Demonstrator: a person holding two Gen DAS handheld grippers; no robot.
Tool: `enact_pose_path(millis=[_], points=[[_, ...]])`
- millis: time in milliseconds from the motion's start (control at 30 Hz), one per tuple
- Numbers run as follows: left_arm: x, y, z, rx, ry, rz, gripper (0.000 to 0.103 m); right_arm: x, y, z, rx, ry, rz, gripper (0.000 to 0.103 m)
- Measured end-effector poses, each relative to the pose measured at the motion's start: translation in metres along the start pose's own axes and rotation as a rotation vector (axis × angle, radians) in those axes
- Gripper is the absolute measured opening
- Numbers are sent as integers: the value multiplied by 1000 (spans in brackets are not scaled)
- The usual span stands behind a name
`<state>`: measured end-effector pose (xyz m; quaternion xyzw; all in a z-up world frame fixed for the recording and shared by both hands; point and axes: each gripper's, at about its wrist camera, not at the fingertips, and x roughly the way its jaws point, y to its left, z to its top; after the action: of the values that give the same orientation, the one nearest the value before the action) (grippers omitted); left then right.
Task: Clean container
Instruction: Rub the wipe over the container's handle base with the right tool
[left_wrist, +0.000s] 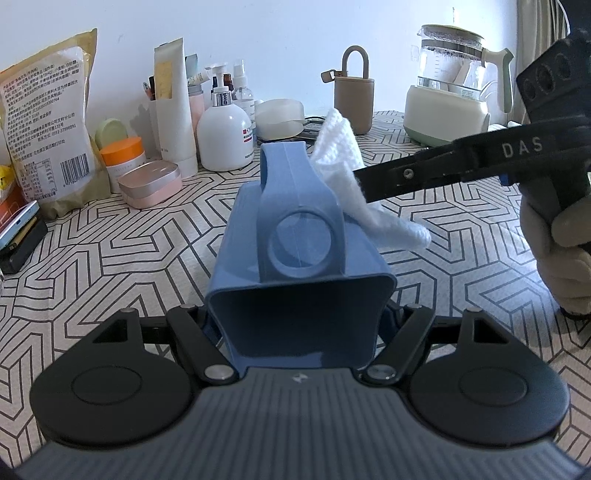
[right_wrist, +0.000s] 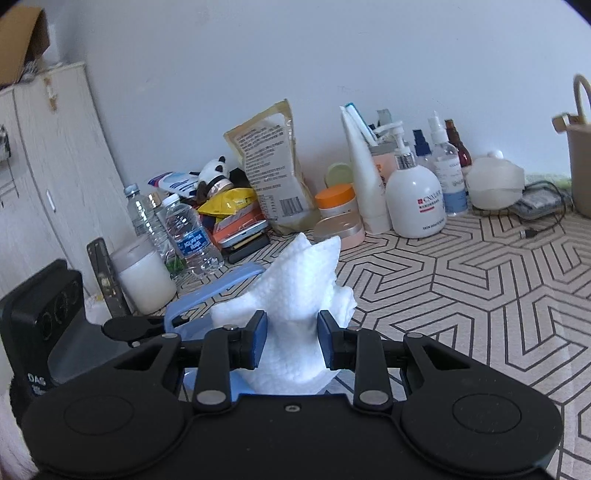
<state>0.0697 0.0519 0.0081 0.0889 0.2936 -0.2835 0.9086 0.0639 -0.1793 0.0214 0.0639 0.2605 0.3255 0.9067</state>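
On the patterned tablecloth (left_wrist: 110, 258), the left gripper (left_wrist: 299, 325) is clamped on the sides of a blue container (left_wrist: 295, 258), which lies on its side with the open mouth near the camera. To its right, a white cloth (left_wrist: 347, 173) touches the container's far right side. The right gripper (right_wrist: 288, 339) grasps that cloth between its blue pads (right_wrist: 258, 339).

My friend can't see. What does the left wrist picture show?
The left tongs grip a blue container lying on its side above a patterned tablecloth. From the right, the right tongs press a white cloth against it. Bottles and a kettle stand behind.
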Motion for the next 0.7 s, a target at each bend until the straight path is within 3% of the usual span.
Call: enact_pose_path(millis=[233, 367, 500, 700], points=[[0, 1, 0, -11, -2, 10, 75, 2, -8, -2, 32, 20, -36, 34], [0, 3, 1, -30, -1, 16, 75, 5, -6, -5, 32, 44, -12, 35], [-1, 3, 1, -35, -8, 24, 75, 6, -15, -7, 109, 67, 106, 33], [-1, -1, 0, -7, -12, 32, 75, 2, -13, -8, 143, 61, 216, 30]])
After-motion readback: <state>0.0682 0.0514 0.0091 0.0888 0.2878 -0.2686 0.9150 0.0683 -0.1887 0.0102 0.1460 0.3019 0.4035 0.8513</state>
